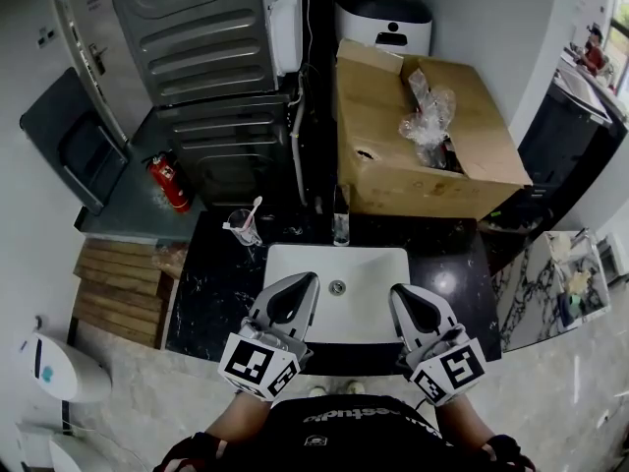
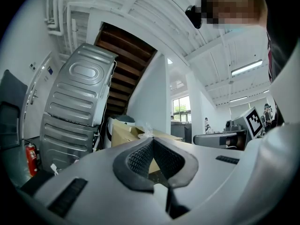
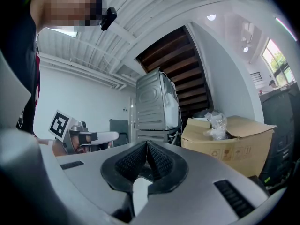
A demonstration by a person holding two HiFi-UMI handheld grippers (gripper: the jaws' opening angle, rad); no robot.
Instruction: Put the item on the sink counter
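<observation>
The left tool (image 1: pixel 298 281) and the right tool (image 1: pixel 406 293) are both shut tight, and neither one has hold of anything. They hang side by side over the near edge of the white sink (image 1: pixel 369 268) in the black worktop (image 1: pixel 208 288). I cannot be sure which thing is the item. My guess is the crumpled clear bag (image 1: pixel 428 116), far ahead of the right tool, on top of the cardboard box (image 1: pixel 393 165). It looks very light, soft and crinkly, and it may slip. Pinching a thick bunched fold near its top should hold best. A cup (image 1: pixel 242 228) with a toothbrush stands on the worktop ahead of the left tool.
</observation>
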